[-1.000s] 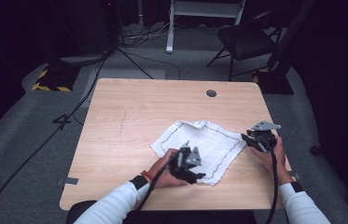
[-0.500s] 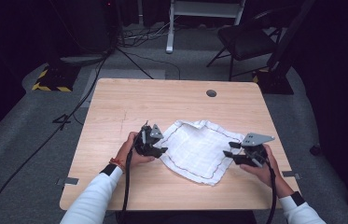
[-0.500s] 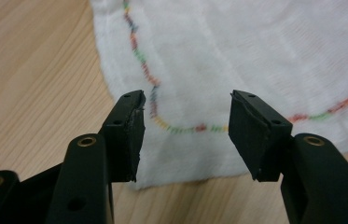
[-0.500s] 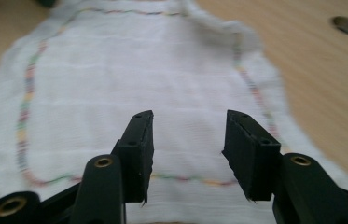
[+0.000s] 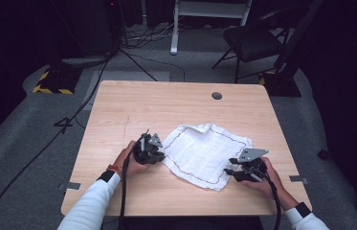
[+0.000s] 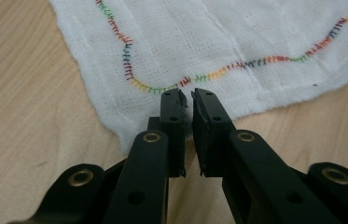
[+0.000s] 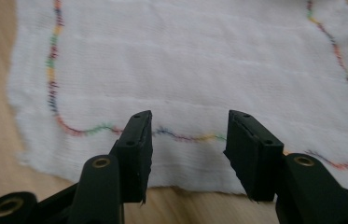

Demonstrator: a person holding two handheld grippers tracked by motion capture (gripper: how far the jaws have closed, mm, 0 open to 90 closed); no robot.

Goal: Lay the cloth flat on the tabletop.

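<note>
My left claw (image 5: 159, 154) has just clamped on the white stitched cloth's (image 5: 205, 151) edge; my right claw (image 5: 231, 171) hangs apart over its opposite hem.

White cloth (image 5: 204, 152) with multicoloured stitched border, spread mostly flat on the wooden table (image 5: 166, 110), far corner rumpled and folded over, near-centre toward the front edge

A cloth (image 5: 205, 153) lies on the table (image 5: 133, 105), toward the near edge. The left tongs (image 5: 159, 155) sit at the cloth's left edge, the right tongs (image 5: 231, 172) at its near right corner. A chair (image 5: 252, 43) stands behind the table.
</note>
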